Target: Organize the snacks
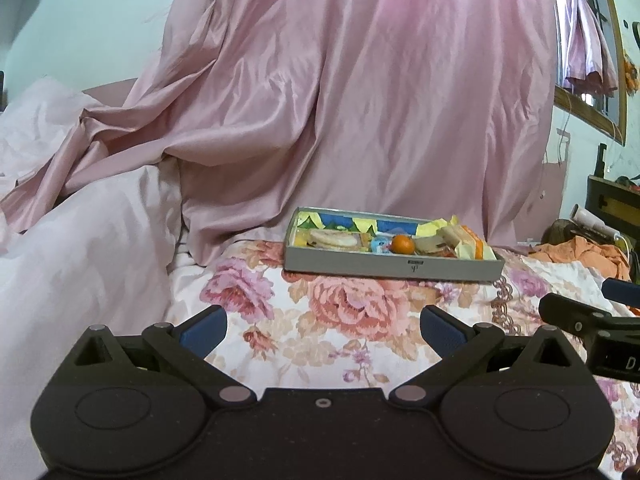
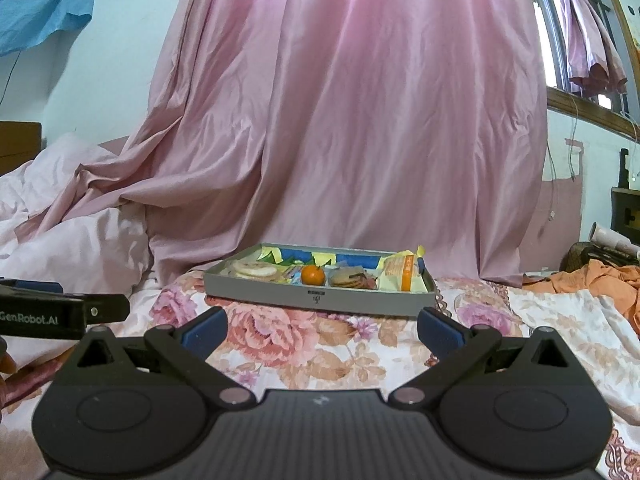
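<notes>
A shallow grey tray [image 1: 384,270] [image 2: 320,300] rests on the floral bedspread ahead of both grippers. It holds several snacks: a round pale biscuit pack [image 1: 334,239] [image 2: 256,269] at the left, a small orange fruit [image 1: 402,244] [image 2: 313,275] in the middle, a brown cookie pack [image 2: 348,279], and a yellow and orange packet [image 1: 472,246] [image 2: 402,276] at the right. My left gripper [image 1: 322,330] hovers open and empty short of the tray. Also open and empty, my right gripper [image 2: 322,330] sits close to the tray's front wall.
A pink satin curtain [image 1: 340,100] hangs behind the tray and spills onto pale bedding [image 1: 80,260] at the left. Orange clothes [image 2: 592,276] and clutter lie at the right. Floral bedspread [image 2: 320,356] lies between grippers and tray. The other gripper shows at the right edge [image 1: 592,320] and the left edge [image 2: 60,312].
</notes>
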Motion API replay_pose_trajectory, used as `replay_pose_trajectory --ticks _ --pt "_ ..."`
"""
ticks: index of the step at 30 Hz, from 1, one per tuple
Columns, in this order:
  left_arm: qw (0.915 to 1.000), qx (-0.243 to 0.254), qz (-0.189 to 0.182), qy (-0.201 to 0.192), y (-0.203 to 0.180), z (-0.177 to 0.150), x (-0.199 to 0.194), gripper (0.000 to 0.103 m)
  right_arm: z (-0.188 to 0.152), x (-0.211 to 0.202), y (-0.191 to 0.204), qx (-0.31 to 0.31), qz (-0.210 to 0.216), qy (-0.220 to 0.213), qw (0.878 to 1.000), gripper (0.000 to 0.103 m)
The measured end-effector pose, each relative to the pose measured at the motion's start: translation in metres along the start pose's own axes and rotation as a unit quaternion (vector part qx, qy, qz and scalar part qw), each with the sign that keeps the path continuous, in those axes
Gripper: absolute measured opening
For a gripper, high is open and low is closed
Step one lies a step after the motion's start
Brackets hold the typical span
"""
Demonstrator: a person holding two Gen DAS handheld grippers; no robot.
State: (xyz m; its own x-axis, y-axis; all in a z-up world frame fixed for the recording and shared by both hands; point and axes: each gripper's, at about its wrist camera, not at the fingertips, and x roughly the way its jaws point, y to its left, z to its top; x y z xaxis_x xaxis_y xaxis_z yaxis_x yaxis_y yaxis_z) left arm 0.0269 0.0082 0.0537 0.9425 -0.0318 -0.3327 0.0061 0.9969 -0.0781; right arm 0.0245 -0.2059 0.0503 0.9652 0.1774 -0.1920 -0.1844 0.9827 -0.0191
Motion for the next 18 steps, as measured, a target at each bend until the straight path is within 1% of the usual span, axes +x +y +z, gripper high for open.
replay_pose_trajectory --ticks 8,18 --pt "0.9998 0.016 -0.001 0.014 0.003 -0.015 -0.012 0.102 -0.013 -0.008 0.001 0.007 -0.001 0.016 1.0 0.103" --pt "0.999 0.013 0.004 0.043 0.007 -0.03 -0.007 0.102 -0.031 -0.007 0.003 0.004 0.004 0.043 0.999 0.103"
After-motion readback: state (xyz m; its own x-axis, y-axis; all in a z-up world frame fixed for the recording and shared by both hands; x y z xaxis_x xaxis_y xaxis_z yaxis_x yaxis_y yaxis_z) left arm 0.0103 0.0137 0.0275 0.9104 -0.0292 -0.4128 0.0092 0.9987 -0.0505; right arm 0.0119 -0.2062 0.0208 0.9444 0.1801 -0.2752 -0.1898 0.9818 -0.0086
